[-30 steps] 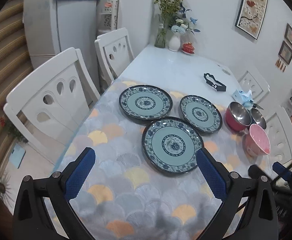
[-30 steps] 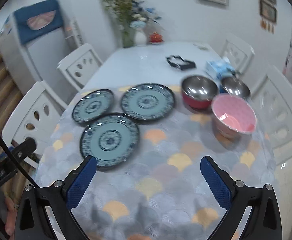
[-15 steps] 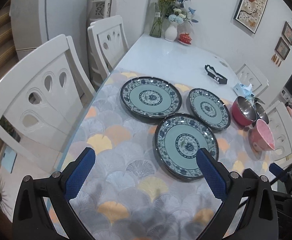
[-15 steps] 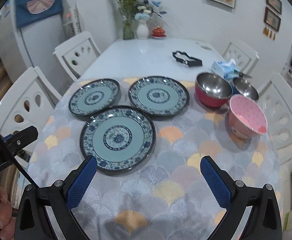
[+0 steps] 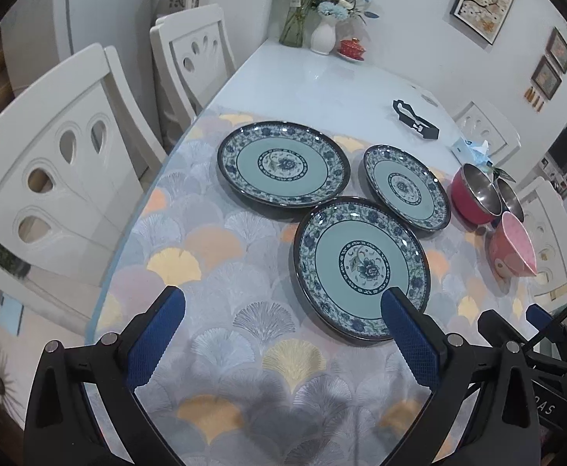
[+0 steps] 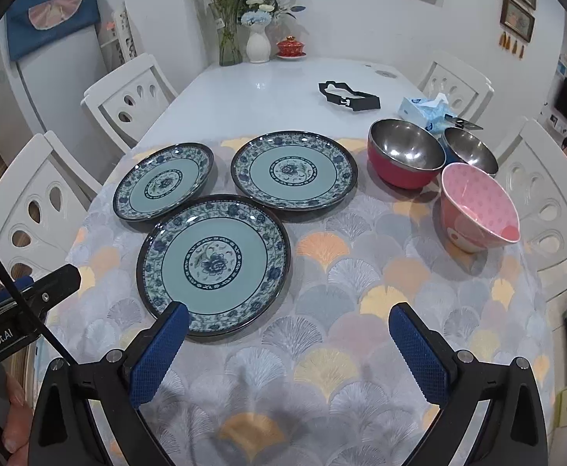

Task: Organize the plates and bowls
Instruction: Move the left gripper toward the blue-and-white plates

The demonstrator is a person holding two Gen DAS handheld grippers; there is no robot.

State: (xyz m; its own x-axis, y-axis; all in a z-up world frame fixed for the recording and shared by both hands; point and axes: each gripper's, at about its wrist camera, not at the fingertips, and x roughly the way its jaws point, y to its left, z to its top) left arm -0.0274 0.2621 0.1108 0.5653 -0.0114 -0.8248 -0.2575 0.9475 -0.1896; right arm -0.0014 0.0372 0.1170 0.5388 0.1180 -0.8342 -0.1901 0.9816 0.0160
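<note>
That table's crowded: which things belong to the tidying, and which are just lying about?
Job: three blue-patterned round plates, red steel-lined bowl, small steel bowl, pink dotted bowl.
Lying about: white flower vase, blue tissue pack, black strap.

Right gripper (image 6: 289,324): jaws spread wide, empty, above fan-patterned tablecloth (image 6: 341,303). Three blue floral plates (image 6: 213,263) clustered left. Red steel-lined bowl (image 6: 406,158), smaller steel bowl (image 6: 470,152), pink bowl (image 6: 479,207) right.

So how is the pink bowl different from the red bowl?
The pink bowl is pink with spots inside; the red bowl is shiny metal inside. The pink bowl leans to one side; the red bowl sits level. The pink bowl stands nearer the grippers. Both are empty.
</note>
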